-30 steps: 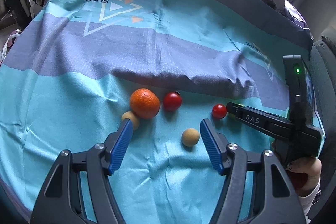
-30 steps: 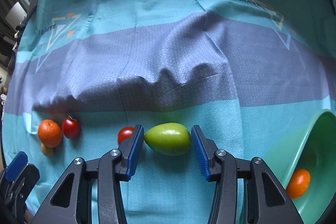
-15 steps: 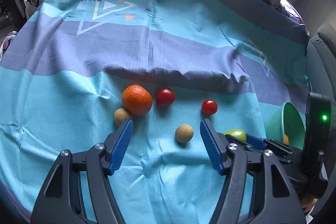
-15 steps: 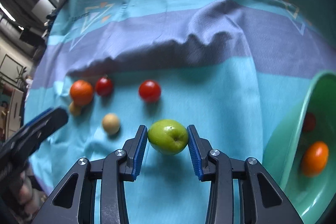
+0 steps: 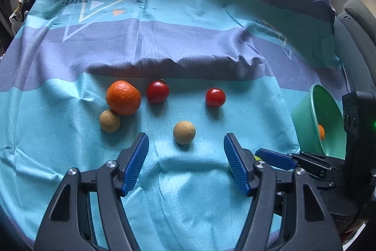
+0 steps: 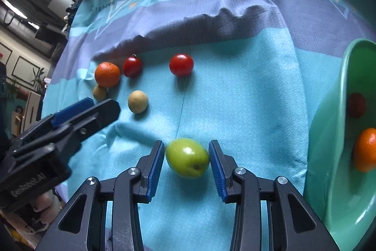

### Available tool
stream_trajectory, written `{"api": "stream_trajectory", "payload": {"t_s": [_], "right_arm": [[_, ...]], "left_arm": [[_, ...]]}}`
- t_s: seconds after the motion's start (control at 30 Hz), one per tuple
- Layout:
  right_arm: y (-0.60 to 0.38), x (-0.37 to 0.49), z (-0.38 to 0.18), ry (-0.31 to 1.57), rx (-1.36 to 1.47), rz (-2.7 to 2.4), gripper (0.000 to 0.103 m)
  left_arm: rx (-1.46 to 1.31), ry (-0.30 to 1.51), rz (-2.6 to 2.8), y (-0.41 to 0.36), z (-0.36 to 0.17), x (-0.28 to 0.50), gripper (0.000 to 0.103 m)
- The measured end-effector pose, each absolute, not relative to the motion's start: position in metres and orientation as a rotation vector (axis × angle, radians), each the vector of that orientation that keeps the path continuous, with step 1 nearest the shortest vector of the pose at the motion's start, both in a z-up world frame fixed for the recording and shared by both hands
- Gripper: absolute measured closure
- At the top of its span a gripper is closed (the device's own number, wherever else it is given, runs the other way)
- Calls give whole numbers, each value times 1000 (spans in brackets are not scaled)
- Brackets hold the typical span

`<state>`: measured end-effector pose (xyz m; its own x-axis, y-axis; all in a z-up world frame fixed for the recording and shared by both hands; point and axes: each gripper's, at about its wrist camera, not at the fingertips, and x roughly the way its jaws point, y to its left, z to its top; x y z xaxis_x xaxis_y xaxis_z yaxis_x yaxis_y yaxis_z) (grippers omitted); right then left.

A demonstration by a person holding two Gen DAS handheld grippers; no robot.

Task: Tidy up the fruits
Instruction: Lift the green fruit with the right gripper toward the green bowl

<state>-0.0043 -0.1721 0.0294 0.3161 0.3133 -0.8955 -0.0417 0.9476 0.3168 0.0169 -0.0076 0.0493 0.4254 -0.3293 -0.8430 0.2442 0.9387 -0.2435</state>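
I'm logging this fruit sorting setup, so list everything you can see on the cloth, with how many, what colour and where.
green fruit: 1, green, between the right tongs' pads, with a sliver of gap on each side
tomatoes: 2, red, one mid cloth, one beside the orange
orange: 1, orange, far left on the cloth
tan balls: 2, beige, one in the middle, one against the orange
bowl: 1, mint green, right edge, holding an orange fruit and a dark red one
cloth: 1, teal and grey striped, under everything
left tongs: open, empty
right tongs: around the green fruit
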Motion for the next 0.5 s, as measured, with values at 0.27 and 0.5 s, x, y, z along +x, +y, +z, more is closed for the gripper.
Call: {"api": "stream_trajectory", "payload": {"t_s": [0.27, 0.5], "right_arm": [[-183, -13, 47, 1154, 329, 258, 63], [-194, -17, 58, 1095, 443, 266, 63]], "left_arm": [[-162, 1115, -418, -4, 50, 15, 39], [-127, 1180, -469, -23, 42, 0, 50]]}}
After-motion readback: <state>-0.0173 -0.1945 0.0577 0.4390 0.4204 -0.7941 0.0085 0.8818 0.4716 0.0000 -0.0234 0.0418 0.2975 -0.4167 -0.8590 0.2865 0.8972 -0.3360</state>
